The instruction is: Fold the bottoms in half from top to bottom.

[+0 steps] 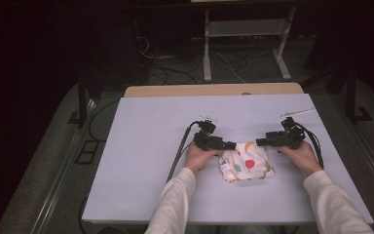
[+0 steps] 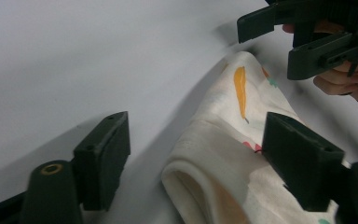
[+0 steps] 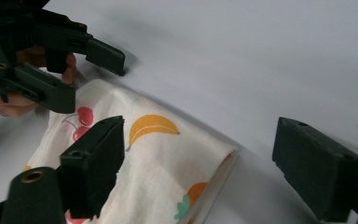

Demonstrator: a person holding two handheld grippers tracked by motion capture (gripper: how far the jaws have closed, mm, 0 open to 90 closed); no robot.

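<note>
Your left gripper [image 1: 230, 145] and your right gripper [image 1: 260, 142], two in all, are facing each other across the far edge of one folded cloth [image 1: 246, 163]. Both are standing with jaws apart, each straddling a corner of the cloth without pressing on it. That single fruit-printed cloth is lying on the one white table [image 1: 146, 146], between your two hands.

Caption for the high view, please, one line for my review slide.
Two hand-held black grippers, left gripper and right gripper, jaws open, flank a folded white fruit-print cloth on a pale grey table.
</note>
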